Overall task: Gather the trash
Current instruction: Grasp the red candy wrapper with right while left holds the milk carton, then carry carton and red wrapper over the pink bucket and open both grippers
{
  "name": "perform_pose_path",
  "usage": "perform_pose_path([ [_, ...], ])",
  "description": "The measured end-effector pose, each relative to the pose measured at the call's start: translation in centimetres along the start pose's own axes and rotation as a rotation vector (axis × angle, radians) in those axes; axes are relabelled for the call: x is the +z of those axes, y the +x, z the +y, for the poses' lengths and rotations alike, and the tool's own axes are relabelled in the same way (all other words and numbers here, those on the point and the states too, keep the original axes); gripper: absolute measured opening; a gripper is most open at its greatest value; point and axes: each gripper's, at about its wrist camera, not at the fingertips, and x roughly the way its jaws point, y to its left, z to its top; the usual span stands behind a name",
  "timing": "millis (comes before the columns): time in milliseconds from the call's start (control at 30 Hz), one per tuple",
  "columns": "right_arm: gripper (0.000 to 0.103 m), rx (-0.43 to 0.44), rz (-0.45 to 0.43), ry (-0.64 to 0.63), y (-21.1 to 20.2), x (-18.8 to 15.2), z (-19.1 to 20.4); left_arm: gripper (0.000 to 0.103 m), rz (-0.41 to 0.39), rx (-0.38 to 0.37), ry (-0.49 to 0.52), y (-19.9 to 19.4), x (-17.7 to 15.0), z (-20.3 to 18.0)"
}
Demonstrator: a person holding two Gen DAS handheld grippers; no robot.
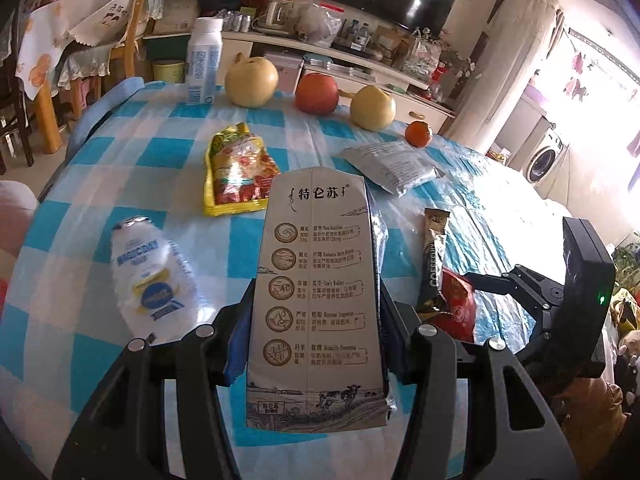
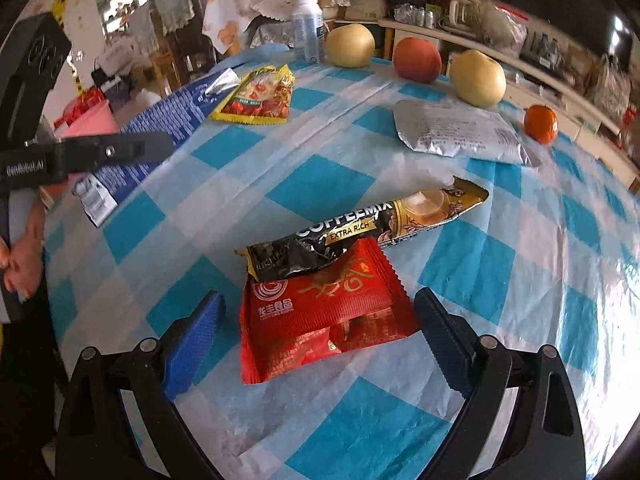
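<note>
The left claw (image 1: 316,344) clamps a flattened milk carton (image 1: 316,300) above the checked desk (image 2: 320,184). The right claw (image 2: 320,336) stands open, pads clear of a red wrapper (image 2: 324,320) lying between its fingers, a coffee sachet (image 2: 360,228) overlapping the wrapper's far edge.

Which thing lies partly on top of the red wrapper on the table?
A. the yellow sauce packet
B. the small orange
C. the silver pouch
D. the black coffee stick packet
D: in the right wrist view the black coffee stick packet rests across the upper edge of the red wrapper, while the silver pouch, the small orange and the yellow sauce packet lie apart from it.
</note>
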Motion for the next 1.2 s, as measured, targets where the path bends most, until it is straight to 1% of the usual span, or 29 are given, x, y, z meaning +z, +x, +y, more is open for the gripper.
perform_pose_path([
  [33, 0.083, -0.015, -0.002, -0.012, 0.0, 0.0, 0.2, 0.055, -0.001, 0.004, 0.0, 0.0, 0.0, 0.2],
  [167, 0.079, -0.024, -0.008, -0.005, -0.3, -0.1, 0.2, 0.055, -0.012, 0.002, -0.006, -0.5, -0.1, 1.0],
  [400, 0.069, -0.06, -0.016, 0.04, -0.6, -0.4, 0.8, 0.055, -0.023, -0.002, -0.016, -1.3, -0.2, 2.5],
  [667, 0.066, -0.102, -0.013, 0.083, -1.0, -0.5, 3.0, 0.055, -0.051, -0.004, -0.004, -2.9, -0.1, 3.4],
  [900, 0.064, -0.102, -0.035, 0.099, -1.9, 0.2, 5.5, 0.055, -0.084, 0.003, -0.009, -4.9, 0.1, 5.0],
  [1200, 0.063, -0.078, -0.064, 0.1, -2.8, 1.8, 8.9, 0.055, -0.141, 0.002, -0.05, -7.8, 0.4, 7.5],
])
